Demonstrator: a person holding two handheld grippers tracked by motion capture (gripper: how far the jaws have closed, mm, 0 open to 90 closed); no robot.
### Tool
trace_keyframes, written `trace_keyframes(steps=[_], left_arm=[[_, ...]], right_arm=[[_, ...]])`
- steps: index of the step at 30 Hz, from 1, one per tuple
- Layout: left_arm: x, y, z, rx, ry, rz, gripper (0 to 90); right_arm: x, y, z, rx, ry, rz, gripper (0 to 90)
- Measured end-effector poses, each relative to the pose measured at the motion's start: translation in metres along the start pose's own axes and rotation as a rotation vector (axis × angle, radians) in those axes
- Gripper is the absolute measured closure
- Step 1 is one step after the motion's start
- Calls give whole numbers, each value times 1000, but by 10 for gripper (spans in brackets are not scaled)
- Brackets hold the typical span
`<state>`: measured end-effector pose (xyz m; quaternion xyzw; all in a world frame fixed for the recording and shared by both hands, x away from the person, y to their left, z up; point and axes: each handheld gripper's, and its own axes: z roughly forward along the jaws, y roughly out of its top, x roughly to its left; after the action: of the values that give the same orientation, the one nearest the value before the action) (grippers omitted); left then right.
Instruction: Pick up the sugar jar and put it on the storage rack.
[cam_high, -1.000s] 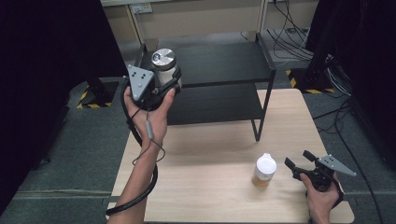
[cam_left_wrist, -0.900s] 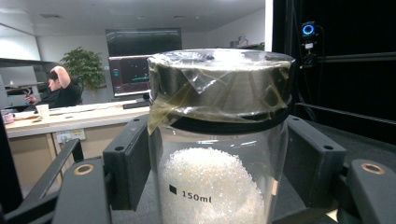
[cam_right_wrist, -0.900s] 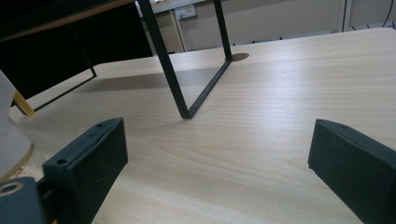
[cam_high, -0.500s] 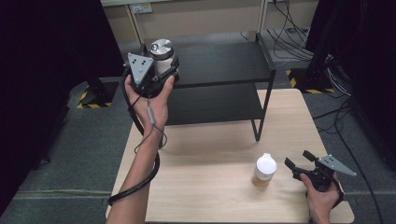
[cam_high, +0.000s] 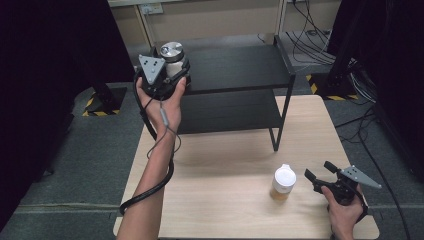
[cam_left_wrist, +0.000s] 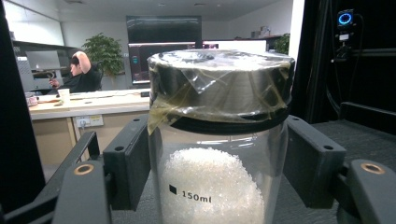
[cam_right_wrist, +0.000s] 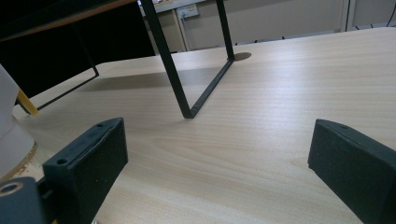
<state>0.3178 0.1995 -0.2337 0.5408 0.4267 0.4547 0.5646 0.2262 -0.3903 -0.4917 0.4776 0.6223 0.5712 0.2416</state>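
Your left hand-held gripper (cam_high: 167, 67) is clamped on the glass jar (cam_high: 172, 56), pads pressed flat against both sides of the body just under the silver lid (cam_left_wrist: 219, 81). In the left gripper view the jar stands upright between the jaws, its long axis vertical, white granules (cam_left_wrist: 212, 186) piled inside behind the volume mark. You've got it in the air, over the left front corner of the black shelf rack (cam_high: 240, 65).

Here's what the next move hangs on: the top shelf lies just ahead of and under the jar, further from you, and the left arm is the one right there. From the high view I can't tell whether the jar's base is clear of the shelf surface or already touching it. If the shelf is where it goes, you want the jar kept plumb, carried forward over the black top, then lowered straight down.

Your right hand-held gripper (cam_high: 327, 177) rests low on the bench (cam_high: 225, 165), jaws spread wide with nothing between them. The small bottle with the white cap (cam_high: 283, 182) stands just beside it, toward the bench's middle, not touched. That hand is well apart from the rack, so the placing falls to the left.
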Motion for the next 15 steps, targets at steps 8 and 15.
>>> trace_keyframes(steps=[8, 15], left_arm=[[-1, 0, 5, 22, 9, 14, 310], [0, 4, 7, 41, 10, 0, 309]], right_arm=[[0, 0, 0, 1, 1, -2, 50], [0, 0, 0, 3, 2, -5, 50]])
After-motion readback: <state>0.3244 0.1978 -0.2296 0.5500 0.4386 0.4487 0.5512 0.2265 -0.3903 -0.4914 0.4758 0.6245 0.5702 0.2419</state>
